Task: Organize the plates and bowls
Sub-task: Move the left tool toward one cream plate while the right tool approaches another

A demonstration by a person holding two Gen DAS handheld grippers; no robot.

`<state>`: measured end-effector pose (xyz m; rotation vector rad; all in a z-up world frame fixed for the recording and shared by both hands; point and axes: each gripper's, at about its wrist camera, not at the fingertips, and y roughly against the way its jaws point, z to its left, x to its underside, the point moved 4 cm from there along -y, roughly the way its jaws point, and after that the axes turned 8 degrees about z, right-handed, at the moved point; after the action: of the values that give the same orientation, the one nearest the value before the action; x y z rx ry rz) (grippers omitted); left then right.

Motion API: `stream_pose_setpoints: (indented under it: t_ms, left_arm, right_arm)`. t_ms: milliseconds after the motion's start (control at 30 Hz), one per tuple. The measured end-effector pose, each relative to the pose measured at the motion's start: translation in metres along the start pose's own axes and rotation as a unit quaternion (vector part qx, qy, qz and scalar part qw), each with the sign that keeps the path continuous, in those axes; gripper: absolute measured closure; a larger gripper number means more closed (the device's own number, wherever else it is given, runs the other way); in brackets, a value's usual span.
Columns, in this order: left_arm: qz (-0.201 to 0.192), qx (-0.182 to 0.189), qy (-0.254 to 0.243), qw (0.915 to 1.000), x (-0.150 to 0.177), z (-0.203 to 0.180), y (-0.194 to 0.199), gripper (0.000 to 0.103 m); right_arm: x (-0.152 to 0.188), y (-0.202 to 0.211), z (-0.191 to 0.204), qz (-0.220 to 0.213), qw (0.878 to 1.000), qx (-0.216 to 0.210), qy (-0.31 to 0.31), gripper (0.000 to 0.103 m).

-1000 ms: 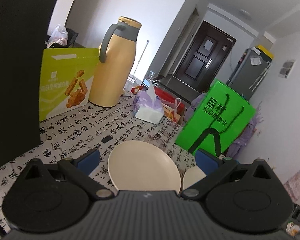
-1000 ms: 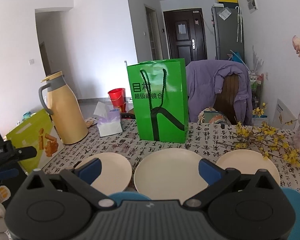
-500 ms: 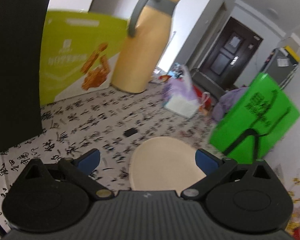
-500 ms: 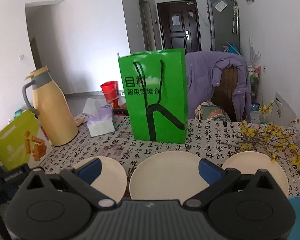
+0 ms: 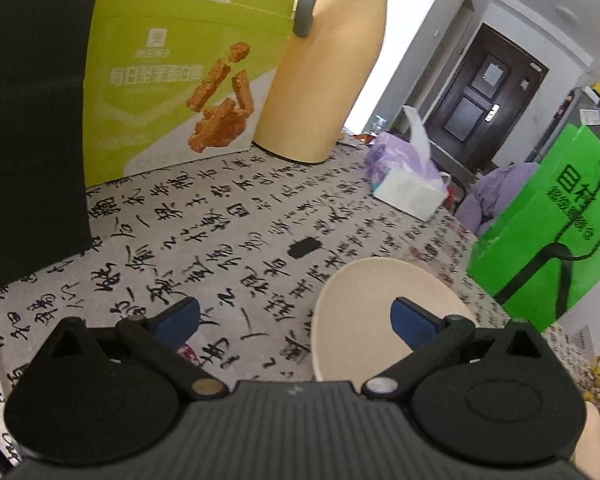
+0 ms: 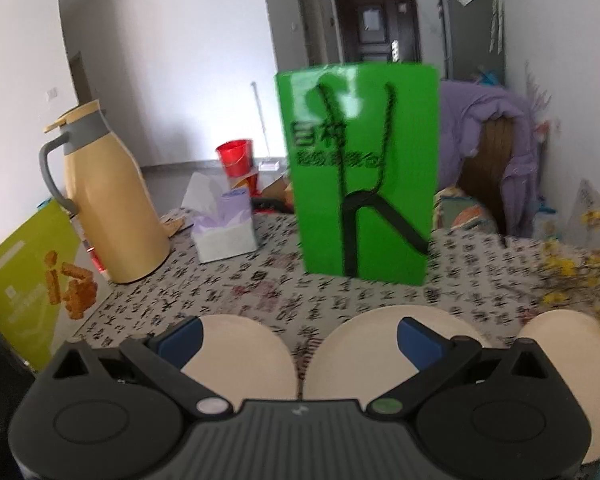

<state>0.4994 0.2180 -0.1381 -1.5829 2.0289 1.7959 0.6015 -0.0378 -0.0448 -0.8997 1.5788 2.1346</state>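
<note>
Three cream plates lie in a row on the calligraphy-print tablecloth. In the right wrist view they are the left plate [image 6: 244, 352], the middle plate [image 6: 364, 344] and the right plate [image 6: 560, 340]. My right gripper [image 6: 298, 340] hovers open above the gap between the left and middle plates, holding nothing. In the left wrist view one cream plate [image 5: 360, 312] lies under the right fingertip [image 5: 410, 320]. My left gripper [image 5: 294, 316] is open and empty, with its left finger over bare cloth.
A yellow thermos jug [image 6: 108, 208], a lime snack box [image 6: 28, 280], a tissue pack [image 6: 222, 224] and a green paper bag [image 6: 364, 168] stand at the back of the table. Yellow flower sprigs [image 6: 576, 276] lie at the right. A black upright object [image 5: 28, 112] fills the left.
The left gripper has swung left and moved closer to the thermos and snack box, so the plate now sits under its right finger. The right gripper moved forward and lower over the plates.
</note>
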Motion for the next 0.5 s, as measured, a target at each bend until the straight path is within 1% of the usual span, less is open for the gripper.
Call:
stream_pose_setpoints:
  t_ms: [67, 167, 267, 433, 500]
  left_arm:
    - [0.002, -0.005, 0.009, 0.9999, -0.001, 0.005, -0.003, 0.000]
    - [0.010, -0.008, 0.027, 0.9996, -0.002, 0.013, -0.009, 0.000]
    - [0.012, -0.013, 0.028, 0.9995, -0.001, 0.015, -0.012, 0.000]
    - [0.009, -0.003, 0.023, 0.9997, 0.000, 0.013, -0.012, 0.000]
    - [0.013, -0.001, 0.026, 0.9996, 0.001, 0.014, -0.014, 0.000]
  right_arm:
    - [-0.004, -0.011, -0.001, 0.020, 1.000, -0.019, -0.014, 0.000]
    - [-0.009, -0.024, -0.003, 0.034, 0.999, -0.024, -0.031, 0.000]
    - [-0.011, -0.035, -0.001, 0.046, 0.998, -0.017, -0.037, 0.000]
    - [-0.016, -0.049, 0.004, 0.057, 0.998, -0.001, -0.019, 0.000]
    - [-0.018, -0.057, 0.005, 0.071, 0.997, -0.003, -0.017, 0.000]
